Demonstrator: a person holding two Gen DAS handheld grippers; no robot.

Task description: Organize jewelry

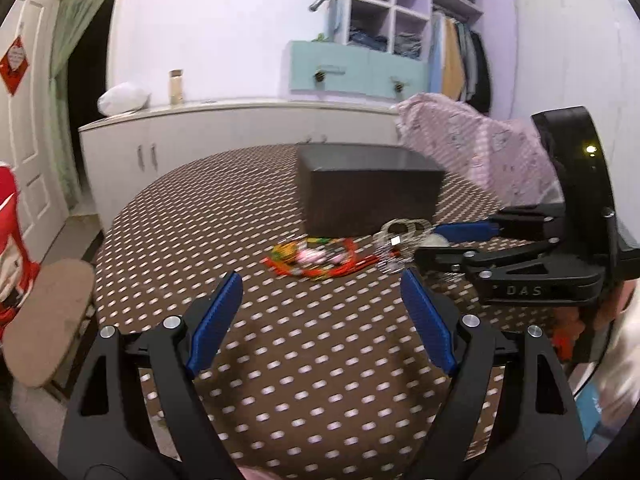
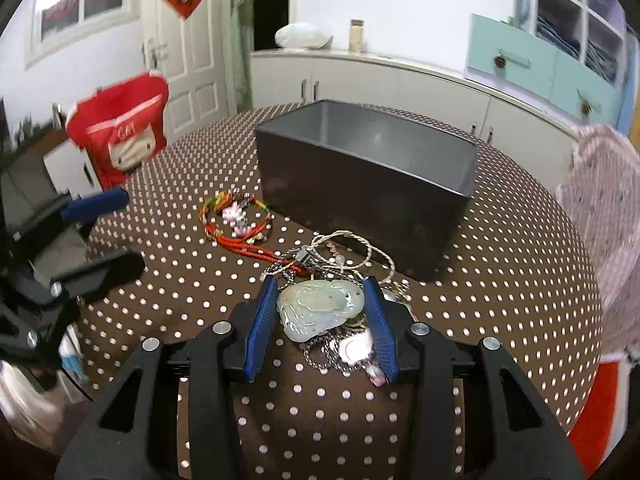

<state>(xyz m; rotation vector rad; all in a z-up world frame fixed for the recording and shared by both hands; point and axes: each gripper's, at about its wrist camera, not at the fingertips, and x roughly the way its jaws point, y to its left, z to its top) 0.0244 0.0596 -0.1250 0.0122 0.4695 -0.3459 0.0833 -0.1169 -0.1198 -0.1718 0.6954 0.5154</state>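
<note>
A pale green jade pendant [image 2: 320, 308] lies on a tangle of chains and cords [image 2: 344, 256] on the brown dotted table [image 2: 500, 280]. My right gripper [image 2: 320, 284] is shut on the pendant, one blue pad against each side. A pink charm [image 2: 356, 346] lies by the right pad. A red cord bracelet [image 2: 236, 220] with pink beads rests to the left, in front of the open black box [image 2: 360, 196]. In the left wrist view my left gripper [image 1: 320, 280] hangs open over bare cloth, just short of the red bracelet [image 1: 312, 258]. The right gripper [image 1: 428, 242] reaches in from the right over the chains [image 1: 400, 236].
The black box [image 1: 368, 188] stands behind the jewelry. Pink patterned cloth [image 2: 608, 200] hangs at the table's right edge. A red bag [image 2: 120, 128] and a padded stool [image 1: 44, 324] are off the table's left side. White cabinets [image 1: 240, 136] line the far wall.
</note>
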